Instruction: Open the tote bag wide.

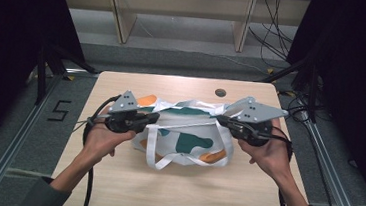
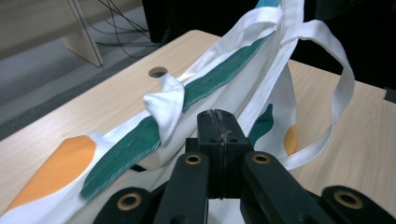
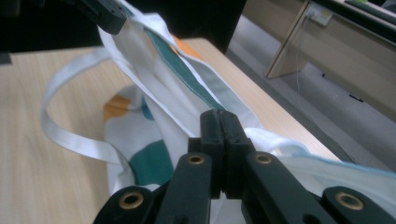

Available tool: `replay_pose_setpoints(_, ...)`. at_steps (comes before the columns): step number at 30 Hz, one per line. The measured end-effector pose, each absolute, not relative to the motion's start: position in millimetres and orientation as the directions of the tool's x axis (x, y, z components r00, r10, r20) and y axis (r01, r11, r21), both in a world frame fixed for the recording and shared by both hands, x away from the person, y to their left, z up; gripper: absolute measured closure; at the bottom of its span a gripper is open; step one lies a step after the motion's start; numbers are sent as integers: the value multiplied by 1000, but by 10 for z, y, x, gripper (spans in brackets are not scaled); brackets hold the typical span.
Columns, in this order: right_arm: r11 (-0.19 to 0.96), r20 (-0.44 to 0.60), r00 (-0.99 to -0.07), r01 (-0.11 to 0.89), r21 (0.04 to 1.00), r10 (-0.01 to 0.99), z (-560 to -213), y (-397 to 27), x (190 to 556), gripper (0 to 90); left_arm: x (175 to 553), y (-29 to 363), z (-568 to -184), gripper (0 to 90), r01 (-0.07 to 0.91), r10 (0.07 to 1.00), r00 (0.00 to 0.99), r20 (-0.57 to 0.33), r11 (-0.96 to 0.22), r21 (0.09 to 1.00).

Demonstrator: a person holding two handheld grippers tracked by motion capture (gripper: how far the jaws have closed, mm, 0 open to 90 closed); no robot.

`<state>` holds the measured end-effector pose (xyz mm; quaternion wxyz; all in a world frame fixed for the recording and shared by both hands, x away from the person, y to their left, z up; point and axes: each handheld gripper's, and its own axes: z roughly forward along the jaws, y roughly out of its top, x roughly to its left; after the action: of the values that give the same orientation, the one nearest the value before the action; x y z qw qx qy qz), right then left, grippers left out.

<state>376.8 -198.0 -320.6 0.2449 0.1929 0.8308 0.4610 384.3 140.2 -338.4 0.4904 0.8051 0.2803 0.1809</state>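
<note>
1. left claw (image 1: 153,116) and right claw (image 1: 221,119) each clench the top hem of a tote bag (image 1: 187,143), one at each end, its body draped on the bench (image 1: 114,177).
2. best kept level, pulling evenly so the hem stays taut and neither grip slips.

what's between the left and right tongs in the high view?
The top edge of the white tote bag, with green and orange patches, spans from the left tongs to the right tongs; both are shut on it. Nothing else there.
</note>
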Motion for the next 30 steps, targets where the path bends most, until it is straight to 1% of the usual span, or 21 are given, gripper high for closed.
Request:
replay_pose_setpoints(1, 518, -231, -804, 109, 849, 548, -3219, -1936, 3805, 900, 3890, 1377, -3388, 895, 274, 622, 783, 26, -382, 883)
replay_pose_setpoints(5, 566, -247, -804, 131, 814, 541, -3285, -1798, 3971, 900, 4079, 1279, -3416, 895, 304, 626, 780, 2, -381, 873)
replay_pose_setpoints(6, 588, -262, -808, 125, 799, 528, -3304, -1774, 4024, 900, 4155, 1241, -3421, 895, 307, 632, 775, 25, -411, 858)
replay_pose_setpoints(7, 599, -243, -809, 159, 785, 534, -3348, -1749, 4086, 900, 4203, 1222, -3427, 895, 299, 631, 774, 51, -437, 848)
replay_pose_setpoints(9, 628, -244, -823, 168, 760, 514, -3410, -1727, 4155, 900, 4316, 1160, -3471, 895, 315, 641, 765, 59, -453, 834)
replay_pose_setpoints(12, 665, -193, -842, 235, 709, 503, -3577, -1675, 4190, 900, 4539, 1094, -3549, 895, 349, 661, 748, 62, -470, 811)
replay_pose_setpoints(14, 699, -201, -844, 252, 670, 497, -3706, -1649, 4192, 900, 4691, 1069, -3608, 895, 373, 669, 740, 69, -493, 786)
replay_pose_setpoints(15, 720, -207, -860, 233, 654, 467, -3772, -1645, 4211, 900, 4758, 1051, -3640, 895, 388, 675, 734, 72, -504, 771)
replay_pose_setpoints(17, 709, -149, -856, 299, 638, 495, -3897, -1637, 4179, 900, 4885, 1013, -3718, 895, 426, 698, 713, 73, -513, 745)
replay_pose_setpoints(18, 723, -153, -867, 284, 630, 474, -3962, -1634, 4184, 900, 4999, 1004, -3782, 896, 428, 709, 697, 108, -533, 730)
replay_pose_setpoints(20, 721, -126, -869, 306, 622, 478, -4086, -1636, 4128, 900, 5102, 1009, -3871, 896, 474, 734, 676, 70, -505, 722)
replay_pose_setpoints(21, 723, -110, -872, 318, 614, 478, -4119, -1632, 4103, 900, 5164, 1027, -3922, 896, 489, 733, 677, 70, -518, 702)
replay_pose_setpoints(22, 740, -123, -886, 288, 608, 447, -4177, -1627, 4088, 900, 5205, 1026, -3983, 895, 512, 744, 667, 44, -500, 698)
replay_pose_setpoints(23, 743, -112, -884, 307, 594, 455, -4221, -1610, 4039, 900, 5233, 1031, -4026, 895, 533, 747, 665, 16, -489, 691)
replay_pose_setpoints(24, 765, -150, -894, 262, 589, 423, -4257, -1597, 4025, 900, 5234, 1030, -4034, 895, 533, 745, 667, 12, -488, 691)
replay_pose_setpoints(25, 756, -144, -883, 286, 589, 446, -4261, -1589, 3992, 900, 5213, 1023, -4023, 895, 519, 743, 668, 34, -499, 694)
replay_pose_setpoints(26, 733, -104, -871, 334, 592, 481, -4194, -1594, 3960, 900, 5178, 1010, -4006, 895, 507, 740, 671, 39, -497, 704)
replay_pose_setpoints(27, 733, -104, -871, 334, 592, 481, -4194, -1594, 3960, 900, 5136, 1010, -3972, 895, 498, 729, 684, 33, -499, 709)
replay_pose_setpoints(28, 743, -153, -890, 253, 620, 430, -4148, -1617, 4022, 900, 5085, 1014, -3929, 895, 487, 718, 696, 22, -494, 720)
replay_pose_setpoints(29, 713, -130, -872, 292, 637, 472, -4086, -1628, 3997, 900, 5024, 1017, -3883, 895, 474, 704, 710, 8, -487, 734)
replay_pose_setpoints(30, 696, -148, -870, 264, 668, 471, -4026, -1645, 4015, 900, 4939, 1011, -3832, 895, 461, 678, 734, -14, -484, 744)
